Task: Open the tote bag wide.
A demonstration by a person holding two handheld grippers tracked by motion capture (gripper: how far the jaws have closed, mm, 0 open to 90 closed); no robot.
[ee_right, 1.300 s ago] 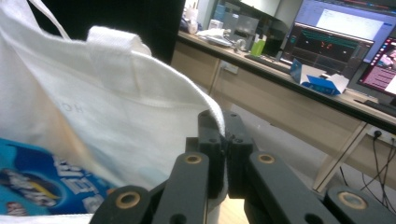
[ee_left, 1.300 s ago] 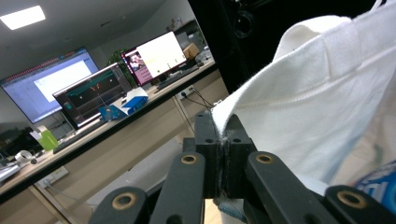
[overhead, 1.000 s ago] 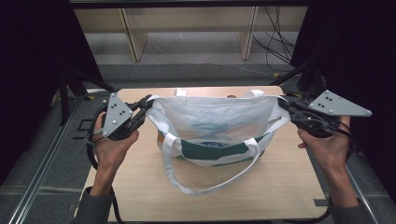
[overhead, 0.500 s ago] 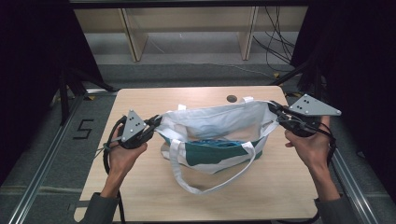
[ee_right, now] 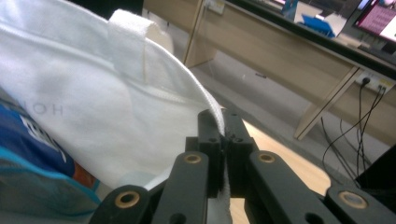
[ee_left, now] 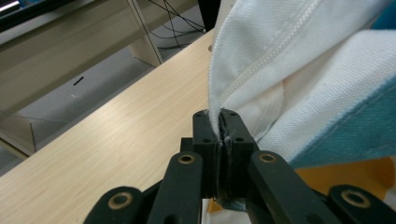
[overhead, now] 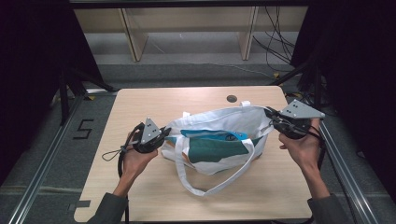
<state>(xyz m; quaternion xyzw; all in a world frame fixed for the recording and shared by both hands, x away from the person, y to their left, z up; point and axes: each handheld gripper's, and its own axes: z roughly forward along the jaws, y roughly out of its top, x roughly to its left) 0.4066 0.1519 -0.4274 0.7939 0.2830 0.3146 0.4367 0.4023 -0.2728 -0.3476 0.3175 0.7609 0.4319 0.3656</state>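
White tote bag (overhead: 219, 140) lies near the middle of the wooden table (overhead: 154, 100) in the high view, its mouth stretched wide between the two grippers and a teal-and-blue lining showing inside. One long strap (overhead: 219, 179) loops out over the table toward 6 o'clock. The left gripper (overhead: 162, 135) pinches the bag's rim at 9 o'clock, held in the left hand (overhead: 133, 158); the right gripper (overhead: 270, 116) pinches the opposite rim at 3 o'clock, held in the right hand (overhead: 299, 147). A small dark hole (overhead: 231, 98) sits in the tabletop at 12 o'clock from the bag.

Left gripper view: the jaws are clamped tight on the stitched white rim (ee_left: 219, 93), the cloth rising from between them toward 1 o'clock.

Right gripper view: the jaws are pressed together on the white hem (ee_right: 217, 114), the bag spreading toward 9 o'clock, with a strap stub (ee_right: 128, 37) at 11 o'clock.
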